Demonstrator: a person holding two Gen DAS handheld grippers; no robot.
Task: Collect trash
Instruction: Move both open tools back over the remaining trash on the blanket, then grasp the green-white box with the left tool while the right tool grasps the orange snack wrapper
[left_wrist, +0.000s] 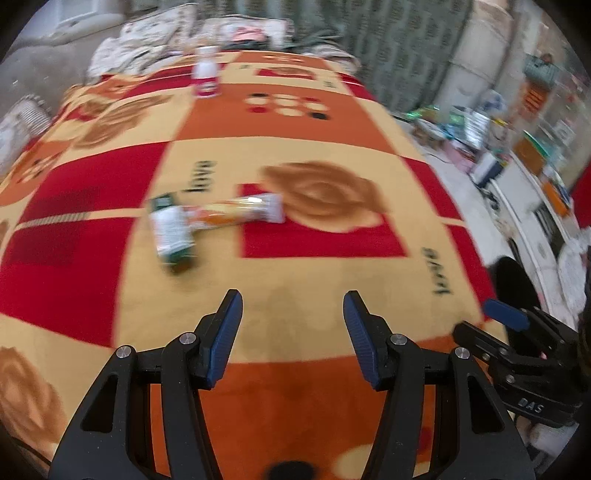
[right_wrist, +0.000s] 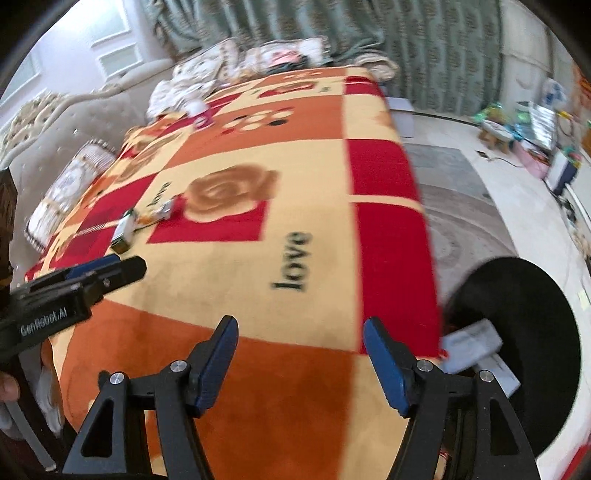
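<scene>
Two hand-held grippers, left (left_wrist: 293, 314) and right (right_wrist: 301, 341), gaping, empty; wrappers (left_wrist: 216, 218) on blanket (left_wrist: 295, 269) blurred, labels unreadable.

Left claw (left_wrist: 293, 306), right claw (right_wrist: 301, 332) agape.

Bed (right_wrist: 258, 295) under a red-orange rose blanket (left_wrist: 295, 155), green curtains (right_wrist: 369, 33) behind (daylight), pale floor (right_wrist: 517, 206)

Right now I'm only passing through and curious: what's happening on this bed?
A person holds two grippers over a patterned blanket, collecting trash. The left gripper and right gripper are both open and empty. A green-and-white carton and an orange wrapper lie touching mid-bed; a white bottle stands farther back. A black bin already holds white packaging.
</scene>
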